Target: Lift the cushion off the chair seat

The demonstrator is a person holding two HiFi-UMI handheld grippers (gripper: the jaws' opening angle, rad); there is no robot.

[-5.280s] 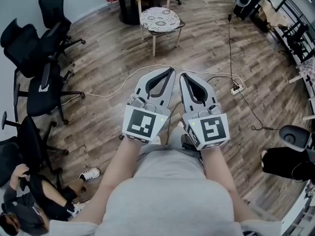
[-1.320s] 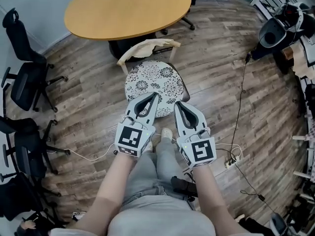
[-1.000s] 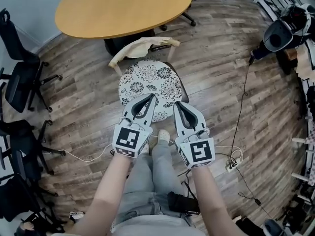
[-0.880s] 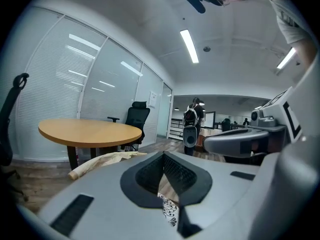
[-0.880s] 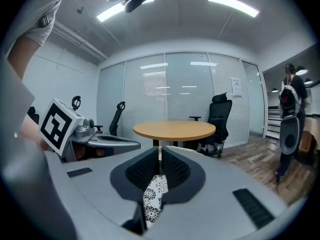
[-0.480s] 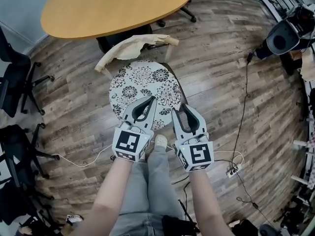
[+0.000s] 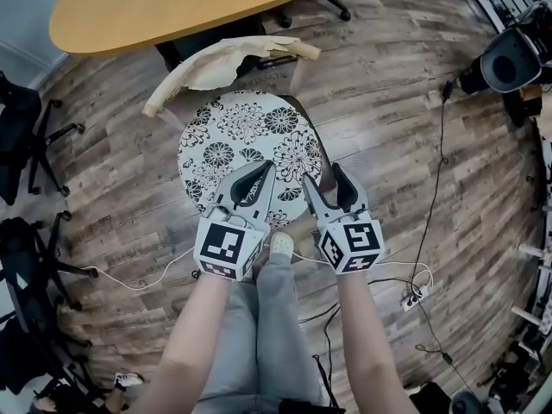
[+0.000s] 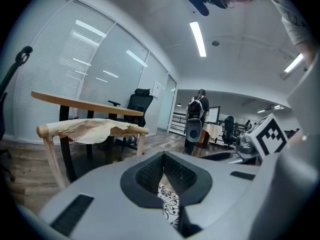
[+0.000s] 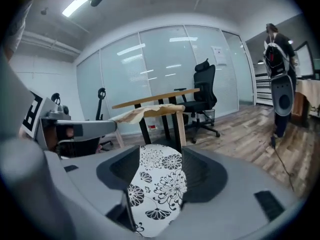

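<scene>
A round white cushion (image 7: pixel 241 141) with black flowers lies on the seat of a wooden chair whose backrest (image 7: pixel 216 65) is draped in beige cloth. My left gripper (image 7: pixel 266 166) hovers over the cushion's near edge with its tips together and nothing in them. My right gripper (image 7: pixel 321 172) sits at the cushion's near right edge. Its jaws have just been opening and now stand wide, gripping nothing. In the right gripper view the cushion (image 9: pixel 157 184) shows through the gap, below the pads. In the left gripper view only a sliver of cushion (image 8: pixel 169 204) shows.
An oval wooden table (image 7: pixel 172 7) stands behind the chair. Black office chairs (image 7: pixel 21 128) line the left side. Cables (image 7: pixel 431 231) and a power strip (image 7: pixel 405 298) lie on the wood floor at right. My shoe (image 7: pixel 281 247) is just before the chair.
Both grippers have dropped and moved in over the cushion's near edge. The right gripper's jaws went from shut to wide open. The left gripper's jaws stayed together.
</scene>
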